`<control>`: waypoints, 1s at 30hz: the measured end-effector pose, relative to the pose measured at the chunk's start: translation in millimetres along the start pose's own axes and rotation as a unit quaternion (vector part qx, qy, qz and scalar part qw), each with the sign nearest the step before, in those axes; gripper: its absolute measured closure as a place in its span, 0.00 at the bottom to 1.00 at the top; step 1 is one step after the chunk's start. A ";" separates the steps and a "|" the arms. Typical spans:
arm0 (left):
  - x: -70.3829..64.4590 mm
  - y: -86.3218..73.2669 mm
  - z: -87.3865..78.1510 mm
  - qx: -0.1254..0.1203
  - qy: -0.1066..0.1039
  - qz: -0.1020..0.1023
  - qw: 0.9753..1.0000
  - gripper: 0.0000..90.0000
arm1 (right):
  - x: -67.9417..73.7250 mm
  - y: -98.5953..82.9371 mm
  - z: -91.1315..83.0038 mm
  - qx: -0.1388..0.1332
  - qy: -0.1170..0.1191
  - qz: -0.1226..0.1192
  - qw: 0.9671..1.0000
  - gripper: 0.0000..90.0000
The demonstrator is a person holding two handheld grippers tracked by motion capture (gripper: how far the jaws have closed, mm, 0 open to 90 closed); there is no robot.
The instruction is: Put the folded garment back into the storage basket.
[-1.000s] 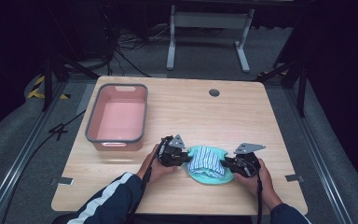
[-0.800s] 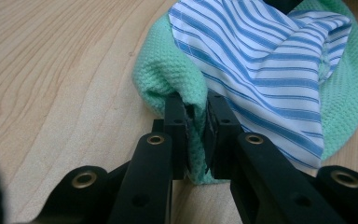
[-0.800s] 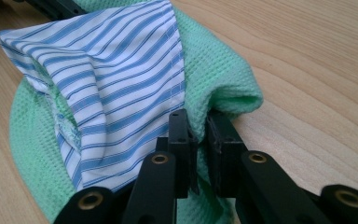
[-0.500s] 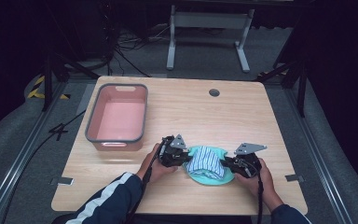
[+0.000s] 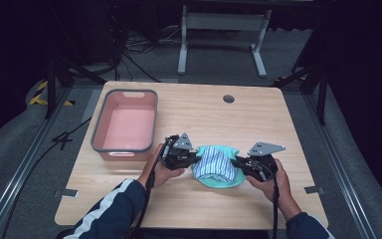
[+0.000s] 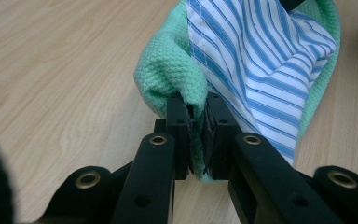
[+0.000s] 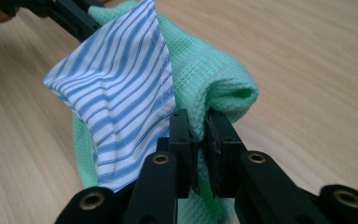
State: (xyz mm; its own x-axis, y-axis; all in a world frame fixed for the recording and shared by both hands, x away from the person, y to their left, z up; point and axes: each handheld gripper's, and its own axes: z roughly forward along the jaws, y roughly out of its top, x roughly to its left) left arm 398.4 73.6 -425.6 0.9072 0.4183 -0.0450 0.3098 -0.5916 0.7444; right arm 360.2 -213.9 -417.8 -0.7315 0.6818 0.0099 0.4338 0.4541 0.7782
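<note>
Little had been altered over the last second — the two hands and the bundle were found in nearly the same spot on the tabletop [image 5: 194, 209], toward the near edge and right of the pink bin [image 5: 125, 126]. The left tool [image 6: 196, 140] was seen clamped on one end of the green cloth [image 6: 168, 70], its jaws pressed together with the waffle weave pinched between them. The right tool [image 7: 200, 144] was closed in the same way on the opposite end of that cloth. The striped cloth [image 5: 214, 165] was carried on top of the green one, draped between the two grips and not itself caught by either, as far as could be told. Since nothing had been shifted, the grasp was judged to be settled and the lift or fold not yet begun — the bin had been left empty.
</note>
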 end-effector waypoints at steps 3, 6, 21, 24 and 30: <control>3.7 3.0 -10.3 -0.007 0.013 0.001 1.000 0.92 | 1.1 8.6 2.4 -0.006 0.003 -0.001 1.000 0.91; 6.7 5.4 -19.1 -0.011 0.024 0.000 1.000 0.92 | 3.3 23.7 5.2 -0.020 0.007 0.001 1.000 0.91; 25.2 3.6 -67.1 -0.025 0.073 -0.023 0.997 0.92 | 16.6 73.6 24.4 -0.040 0.019 -0.017 0.999 0.91; 27.2 2.5 -76.7 -0.023 0.082 -0.022 0.996 0.92 | 21.3 84.0 27.2 -0.044 0.024 -0.024 0.998 0.91; 31.1 1.5 -95.2 -0.030 0.094 -0.033 0.995 0.92 | 26.4 102.5 30.8 -0.051 0.031 -0.034 0.998 0.91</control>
State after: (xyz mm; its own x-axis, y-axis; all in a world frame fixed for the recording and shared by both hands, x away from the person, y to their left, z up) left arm 400.0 151.3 -362.5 0.8145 0.5797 0.0257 0.3444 -0.5186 0.7826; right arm 401.6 -131.7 -357.1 -0.7898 0.6133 -0.0088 0.3291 0.4358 0.8377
